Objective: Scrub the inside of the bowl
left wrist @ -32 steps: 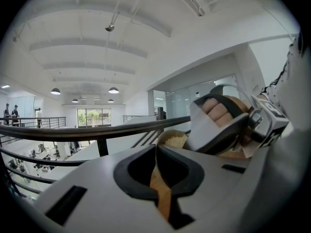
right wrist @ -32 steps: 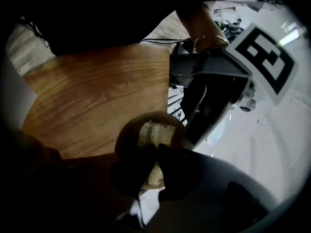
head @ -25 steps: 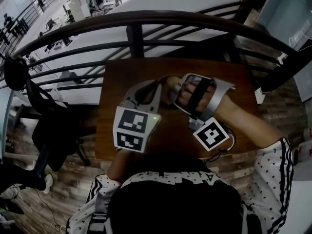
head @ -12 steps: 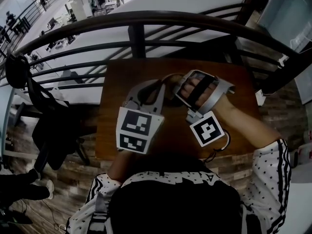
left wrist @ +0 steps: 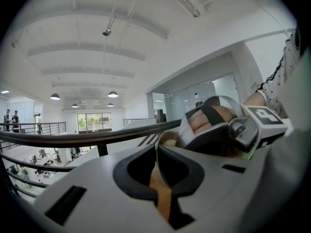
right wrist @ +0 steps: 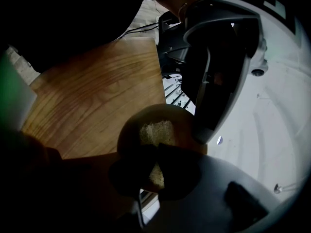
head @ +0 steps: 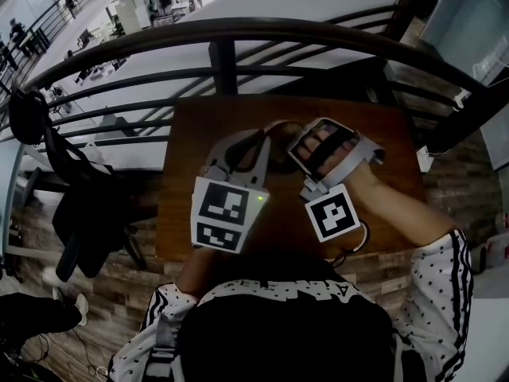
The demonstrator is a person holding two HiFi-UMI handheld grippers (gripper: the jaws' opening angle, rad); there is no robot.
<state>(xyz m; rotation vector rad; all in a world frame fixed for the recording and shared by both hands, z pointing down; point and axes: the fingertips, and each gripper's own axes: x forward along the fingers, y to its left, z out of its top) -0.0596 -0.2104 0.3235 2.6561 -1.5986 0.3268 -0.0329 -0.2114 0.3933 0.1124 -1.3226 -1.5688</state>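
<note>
Looking down from the head camera, I see both grippers meeting over a small wooden desk (head: 187,134) beside a dark railing (head: 238,29). The left gripper (left wrist: 158,171) has its fingers clamped on the thin rim of the tan bowl (right wrist: 130,130), holding it tilted over the desk. I cannot tell whether the bowl touches the wood. This gripper has not shifted. The right gripper (right wrist: 154,171) has its fingers closed on a pale, coarse scrub pad (right wrist: 156,130) that sits inside the bowl. Over the last second the right gripper has rolled at the wrist while staying in place, which should have dragged the pad round the inner wall. I judge the scrubbing to be mid-stroke, with more turns likely needed to cover the whole inside.
</note>
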